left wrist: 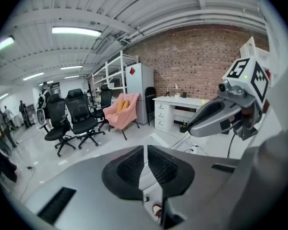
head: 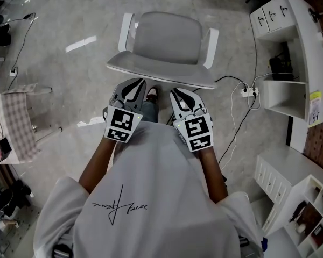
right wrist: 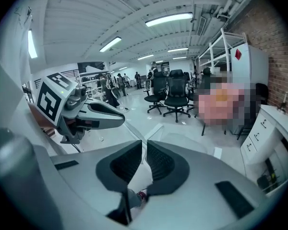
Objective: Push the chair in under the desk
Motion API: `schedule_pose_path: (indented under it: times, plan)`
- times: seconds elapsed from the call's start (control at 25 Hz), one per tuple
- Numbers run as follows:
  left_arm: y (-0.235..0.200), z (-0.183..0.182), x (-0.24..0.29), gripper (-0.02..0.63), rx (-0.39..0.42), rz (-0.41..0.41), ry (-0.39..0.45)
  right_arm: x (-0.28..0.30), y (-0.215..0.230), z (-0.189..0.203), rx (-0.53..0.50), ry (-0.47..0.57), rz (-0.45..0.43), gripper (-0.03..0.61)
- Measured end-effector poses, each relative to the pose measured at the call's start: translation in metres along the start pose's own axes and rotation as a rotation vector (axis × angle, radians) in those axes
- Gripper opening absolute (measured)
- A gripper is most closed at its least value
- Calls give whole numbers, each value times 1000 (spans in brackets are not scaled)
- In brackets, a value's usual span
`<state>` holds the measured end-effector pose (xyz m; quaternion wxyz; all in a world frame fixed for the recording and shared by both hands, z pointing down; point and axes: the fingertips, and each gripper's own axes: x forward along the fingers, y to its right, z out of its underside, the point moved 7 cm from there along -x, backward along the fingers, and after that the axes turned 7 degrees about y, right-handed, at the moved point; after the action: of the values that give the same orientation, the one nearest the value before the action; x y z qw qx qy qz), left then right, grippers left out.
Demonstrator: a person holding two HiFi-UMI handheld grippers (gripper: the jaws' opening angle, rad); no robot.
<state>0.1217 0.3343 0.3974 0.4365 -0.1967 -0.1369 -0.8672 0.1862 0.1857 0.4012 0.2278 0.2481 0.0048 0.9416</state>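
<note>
The grey chair (head: pixel 167 39) with white armrests (head: pixel 211 48) stands on the floor right in front of me, its backrest edge (head: pixel 161 75) nearest to me. Both grippers are held side by side just behind that edge. My left gripper (head: pixel 133 85) is shut with nothing between its pads, and so is my right gripper (head: pixel 178 94). I cannot tell whether their tips touch the backrest. The white desk (head: pixel 308 42) stands at the right. In the left gripper view the shut jaws (left wrist: pixel 145 163) point out into the room, and the right gripper's jaws (right wrist: pixel 145 150) do the same.
A drawer unit (head: pixel 272 16) sits under the desk's far end. A power strip (head: pixel 250 92) and cables lie on the floor between chair and desk. A pink checked chair (head: pixel 15 127) is at the left, white cabinets (head: pixel 280 183) at the lower right. Black office chairs (left wrist: pixel 80 120) stand farther off.
</note>
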Motion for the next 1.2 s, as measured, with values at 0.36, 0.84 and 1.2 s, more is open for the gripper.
schedule_pose_path:
  times: [0.36, 0.84, 1.2]
  plan:
    - [-35, 14, 19, 22, 207, 100, -90, 30, 6, -1, -77, -134, -32, 121]
    - [-57, 54, 36, 130, 540, 319, -236, 49, 25, 26, -249, -387, 30, 135]
    - [-67, 61, 42, 130, 580, 414, -200, 61, 27, 30, -322, -458, 31, 147]
